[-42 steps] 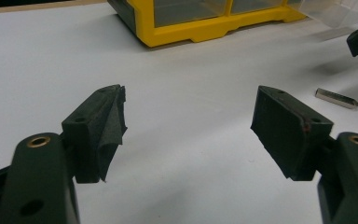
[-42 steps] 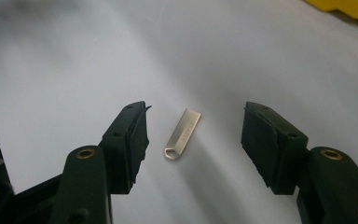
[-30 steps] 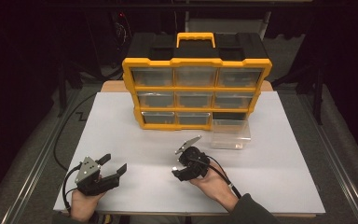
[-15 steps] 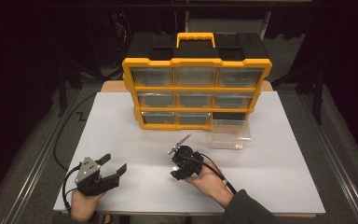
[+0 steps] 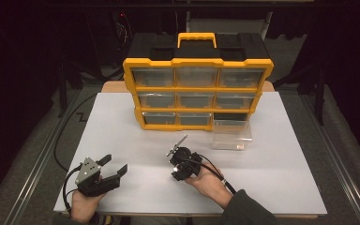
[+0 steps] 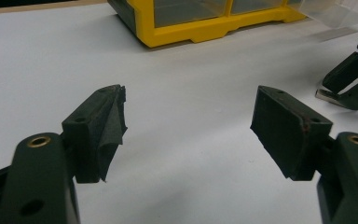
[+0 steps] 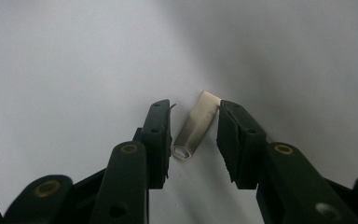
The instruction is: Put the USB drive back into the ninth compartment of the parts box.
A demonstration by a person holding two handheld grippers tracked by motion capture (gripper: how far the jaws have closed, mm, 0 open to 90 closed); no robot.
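Right claw (image 7: 193, 135): held low over the white tabletop (image 5: 122, 136) near its front-middle, pointed down at the surface. Jaws narrowed; they have just been closing, with a small silver metal USB stick (image 7: 196, 125) between them.
Contact, right claw: the stick's upper corner is seen touching the right-hand pad (image 7: 230, 135) in the right gripper view; its lower, open end lies just beside the left-hand pad (image 7: 161, 140). A firm squeeze cannot be told; a gap remains along most of the stick.
USB stick, position: flat on the tabletop, lying slanted between the two jaws, well in front of the drawer cabinet.
Left claw (image 6: 186, 130): jaws spread wide, nothing between them; bare tabletop is seen through the gap. It is rested near the front-left corner of the tabletop (image 5: 110, 171), held in the left hand (image 5: 82, 206).
Left pad (image 6: 109, 126): covering is seen frayed and peeling at the edge.
Right claw as seen from the left gripper view: at the right edge (image 6: 354, 81), tips on the surface beside a sliver of metal.
Drawer cabinet (image 5: 197, 84): yellow frame, black top, yellow handle, clear drawers in three rows; stood at the back-middle of the tabletop.
Clear drawer (image 5: 232, 135): out of the cabinet, set on the tabletop just in front of its lower right bay (image 5: 232, 116), which is open and dark.
Right hand (image 5: 206, 180): comes in from the bottom edge, a dark sleeve behind it.
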